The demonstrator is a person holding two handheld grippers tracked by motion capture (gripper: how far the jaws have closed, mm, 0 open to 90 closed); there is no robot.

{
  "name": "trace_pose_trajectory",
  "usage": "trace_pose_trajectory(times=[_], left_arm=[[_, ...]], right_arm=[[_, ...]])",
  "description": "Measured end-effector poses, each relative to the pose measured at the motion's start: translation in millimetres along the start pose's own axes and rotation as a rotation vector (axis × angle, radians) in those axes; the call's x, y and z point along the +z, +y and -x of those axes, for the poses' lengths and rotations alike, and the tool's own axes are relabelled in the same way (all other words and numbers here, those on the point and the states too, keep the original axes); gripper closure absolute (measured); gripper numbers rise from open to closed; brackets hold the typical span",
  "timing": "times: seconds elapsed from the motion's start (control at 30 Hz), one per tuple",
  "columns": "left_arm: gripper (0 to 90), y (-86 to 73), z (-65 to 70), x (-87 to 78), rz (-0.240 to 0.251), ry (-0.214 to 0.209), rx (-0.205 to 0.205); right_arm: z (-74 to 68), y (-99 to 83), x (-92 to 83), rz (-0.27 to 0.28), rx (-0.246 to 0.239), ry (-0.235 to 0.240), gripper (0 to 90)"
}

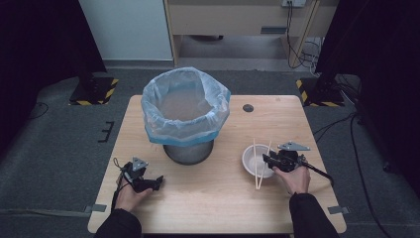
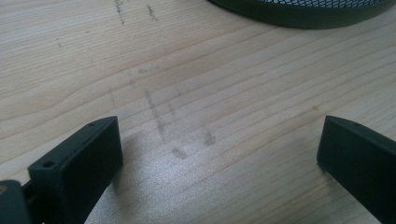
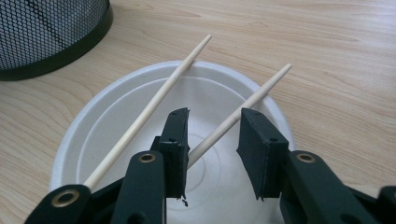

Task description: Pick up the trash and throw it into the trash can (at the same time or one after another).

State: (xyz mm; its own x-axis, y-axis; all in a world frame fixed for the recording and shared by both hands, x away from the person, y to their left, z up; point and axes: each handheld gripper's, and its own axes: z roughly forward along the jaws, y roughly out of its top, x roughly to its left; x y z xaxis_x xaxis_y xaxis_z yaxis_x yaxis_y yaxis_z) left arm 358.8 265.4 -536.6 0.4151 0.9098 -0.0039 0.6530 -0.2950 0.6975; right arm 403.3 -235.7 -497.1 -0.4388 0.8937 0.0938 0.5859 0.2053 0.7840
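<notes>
**Right Gripper Closing Around One Chopstick Over the Bowl**

While the left gripper [image 1: 157, 182] rests idle on the pale wooden table [image 1: 218, 208] with its jaws spread wide over bare wood, the right gripper [image 3: 212, 140] hangs above the white round foam bowl [image 3: 107, 121]. Two pale wooden chopsticks lie across the bowl's rim; the nearer chopstick [image 3: 252, 95] runs between the jaws, which are partly closed (contact with both pads cannot be confirmed). The other chopstick [image 3: 149, 109] lies outside them. A black mesh bin lined with a blue plastic bag [image 1: 185, 106] stands behind, probably the destination for these discards.
</notes>
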Motion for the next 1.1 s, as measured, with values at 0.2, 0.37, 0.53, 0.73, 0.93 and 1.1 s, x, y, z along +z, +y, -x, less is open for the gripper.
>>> trace_pose_trajectory(times=[0.2, 0.37, 0.53, 0.73, 0.93, 1.1], left_arm=[[0.0, 0.0, 0.0, 0.0, 0.0, 0.0, 0.0], [0.0, 0.1, -0.1, 0.1, -0.001, -0.001, 0.003], [0.0, 0.1, -0.1, 0.0, -0.001, -0.001, 0.003], [0.0, 0.1, -0.1, 0.1, -0.001, -0.001, 0.003], [0.0, 0.1, -0.1, 0.1, -0.001, -0.001, 0.003], [0.0, 0.1, -0.1, 0.1, -0.001, -0.001, 0.003]], right_arm=[[1.7, 1.3, 1.7, -0.012, -0.033, 0.02, 69.9], [3.8, 2.0, 0.8, -0.02, -0.057, 0.036, 73.7], [3.8, 3.2, -1.5, -0.025, -0.051, 0.02, 71.5], [1.9, 4.0, -3.4, -0.054, -0.035, 0.004, 75.9], [1.9, 3.8, -3.7, -0.067, 0.0, -0.011, 79.1], [2.4, 3.7, -4.3, -0.084, 0.009, -0.031, 83.6]])
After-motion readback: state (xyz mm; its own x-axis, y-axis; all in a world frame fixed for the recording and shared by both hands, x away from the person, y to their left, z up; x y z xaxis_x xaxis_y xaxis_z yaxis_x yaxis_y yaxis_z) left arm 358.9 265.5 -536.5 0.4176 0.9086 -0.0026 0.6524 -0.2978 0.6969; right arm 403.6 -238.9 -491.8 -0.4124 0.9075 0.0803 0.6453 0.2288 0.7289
